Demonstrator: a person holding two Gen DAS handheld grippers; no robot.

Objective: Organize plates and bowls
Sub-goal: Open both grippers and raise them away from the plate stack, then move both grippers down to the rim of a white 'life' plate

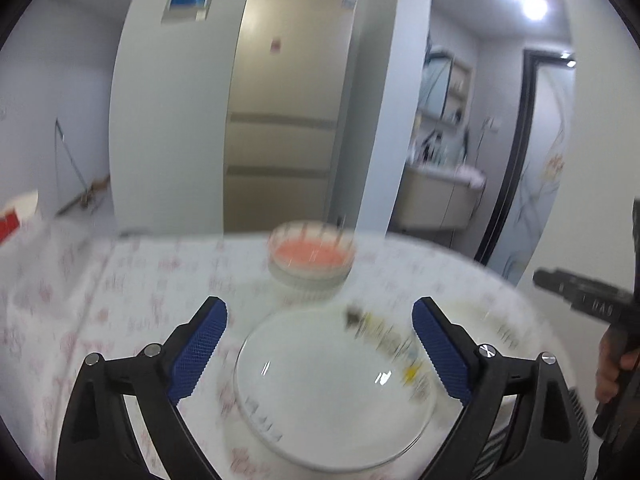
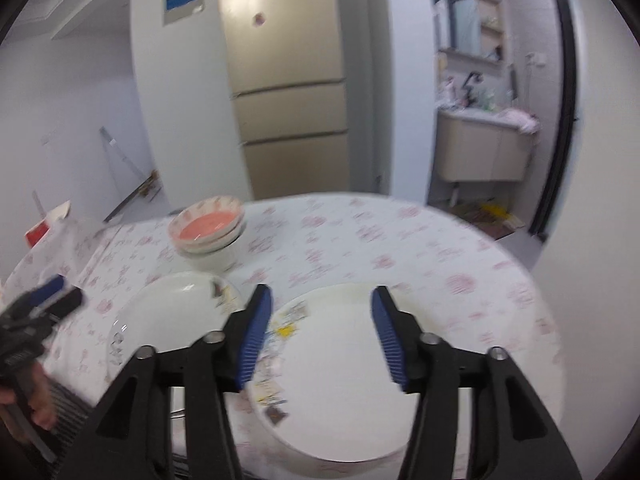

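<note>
The left gripper [image 1: 320,320] hangs with its blue-padded jaws spread wide and nothing clamped between them, tilted down over a round table [image 1: 120,272] dressed in a white cloth with a pink pattern. Directly below and between its fingers lies a white plate [image 1: 332,396] with a printed design along one edge, flat on the cloth; the pads stand clear of its rim. Straight ahead of the jaws, further across the table, sits a stack of bowls [image 1: 310,258], the top one pink inside. The picture is smeared, so the number of bowls is hard to judge from here; the right wrist view suggests about three.

The right gripper [image 2: 322,300] is likewise parted, its pads gripping nothing, above a second white plate [image 2: 340,376] that lies under and between its fingers, printed figures along its left edge. Just to the left of that gripper rests the first plate [image 2: 168,312], and beyond it, ahead and left, the bowl stack [image 2: 208,236]. At the far left edge a hand [image 2: 34,396] grips the other tool's handle.

Behind the table stand a tall beige refrigerator [image 2: 288,92] and, to the right, a washbasin cabinet [image 2: 484,148].
</note>
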